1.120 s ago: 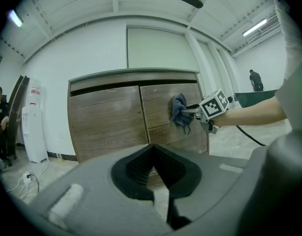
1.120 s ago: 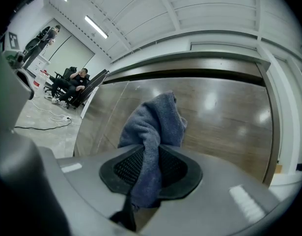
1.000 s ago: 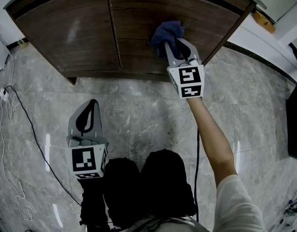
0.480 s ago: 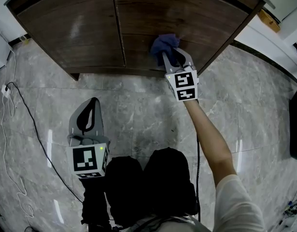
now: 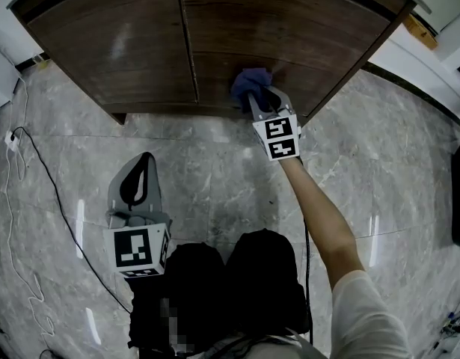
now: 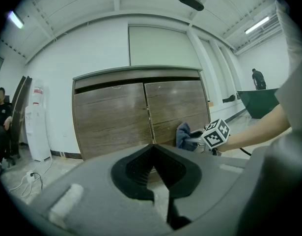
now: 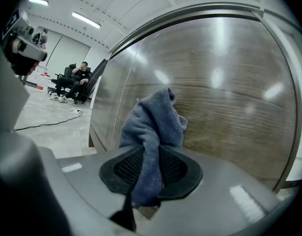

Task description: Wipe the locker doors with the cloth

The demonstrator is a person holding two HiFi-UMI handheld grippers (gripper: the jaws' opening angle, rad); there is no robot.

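A dark wooden locker with two doors (image 5: 117, 36) (image 6: 114, 117) stands ahead of me. My right gripper (image 5: 261, 99) (image 7: 150, 146) is shut on a blue cloth (image 5: 250, 83) (image 7: 153, 119) (image 6: 183, 133), which presses against the lower part of the right door (image 5: 289, 21) (image 7: 229, 102), close to its bottom edge. My left gripper (image 5: 137, 179) (image 6: 151, 154) hangs low over the floor, well short of the locker, jaws shut with nothing between them.
Grey marble floor (image 5: 215, 170) lies in front of the locker. A black cable (image 5: 43, 185) trails across the floor at the left from a white plug (image 5: 7, 142). A white cabinet (image 6: 38, 124) stands left of the locker. People sit in the background (image 7: 74, 77).
My right gripper has drawn the cloth downward on the right door, from mid-height to near its bottom edge. The left gripper has stayed put.
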